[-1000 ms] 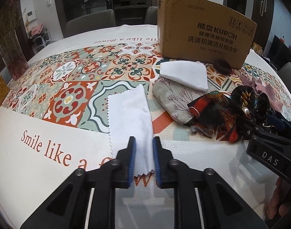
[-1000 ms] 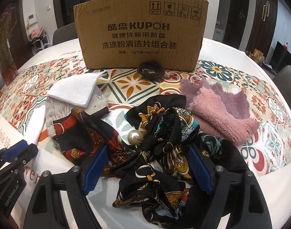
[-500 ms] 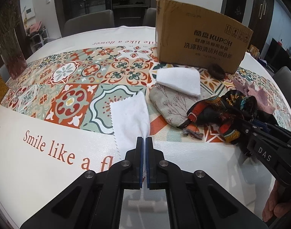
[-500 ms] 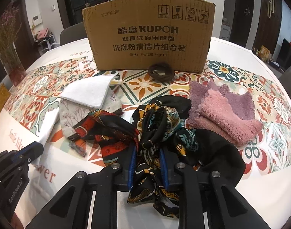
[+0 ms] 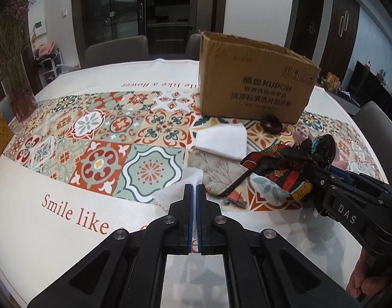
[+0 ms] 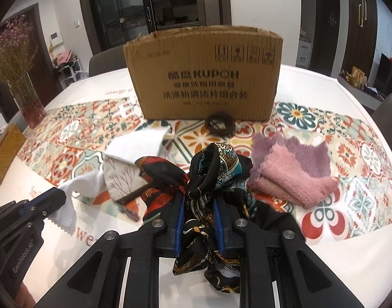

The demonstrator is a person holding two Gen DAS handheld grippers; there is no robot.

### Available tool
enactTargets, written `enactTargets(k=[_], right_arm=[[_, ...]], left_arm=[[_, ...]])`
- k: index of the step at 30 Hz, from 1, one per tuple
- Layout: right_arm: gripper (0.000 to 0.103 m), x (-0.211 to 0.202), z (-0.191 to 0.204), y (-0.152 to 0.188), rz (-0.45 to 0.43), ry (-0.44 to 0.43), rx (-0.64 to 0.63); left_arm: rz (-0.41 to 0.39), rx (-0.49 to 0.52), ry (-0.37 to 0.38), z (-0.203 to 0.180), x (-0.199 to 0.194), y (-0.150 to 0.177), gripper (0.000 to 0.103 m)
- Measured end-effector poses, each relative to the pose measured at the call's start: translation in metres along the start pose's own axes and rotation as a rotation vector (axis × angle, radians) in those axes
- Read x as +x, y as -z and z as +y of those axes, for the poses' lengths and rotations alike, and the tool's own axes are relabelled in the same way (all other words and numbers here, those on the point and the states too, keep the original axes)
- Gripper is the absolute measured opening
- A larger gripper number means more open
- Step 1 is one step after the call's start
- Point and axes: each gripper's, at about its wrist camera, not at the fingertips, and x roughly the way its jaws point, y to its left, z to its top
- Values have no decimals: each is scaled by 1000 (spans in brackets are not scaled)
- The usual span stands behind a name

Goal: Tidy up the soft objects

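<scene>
Nearest to me, my left gripper [image 5: 193, 192] was pinched tight on the thin white cloth [image 5: 174, 190], whose zigzag-cut edge hung from the blue pads while the rest fanned toward ten o'clock over the tablecloth [image 5: 54, 231]. In the right wrist view that cloth [image 6: 75, 195] drooped from the left tool at about nine o'clock, its lower hem dangling. My right gripper [image 6: 198, 205] was clamped on the dark patterned scarf [image 6: 208, 179]; the right jaws had just been closing, with the scarf bunched between the pads. It was a glossy black fabric with orange, red and teal prints, spilling below the fingers and looping up at twelve o'clock. One red and black fold trailed off toward ten o'clock, over a beige pouch [image 6: 119, 174] printed with bare branches. A folded white towel [image 6: 137, 145] lay on the pouch's far side. At two o'clock from the scarf sat a folded pink fuzzy cloth [image 6: 291, 179] on a mauve one [image 6: 306, 154], just beside the scarf. Farther off, at twelve o'clock, a brown hair tie [image 6: 219, 125] lay against the foot of the open cardboard box [image 6: 203, 77]. Far at ten o'clock stood a vase of dried flowers [image 6: 24, 87].
</scene>
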Motion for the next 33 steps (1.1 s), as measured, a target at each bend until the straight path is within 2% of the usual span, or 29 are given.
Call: enactTargets(k=[13,33], right_arm=[[21,-37,-2,-20,-77,-4,12],[21,-93,-2,-68,-245,12,6]], left_arm=[[-103,17,39,-11,-37,-26,4],[-276,44,89,-26,-80,-76,4]])
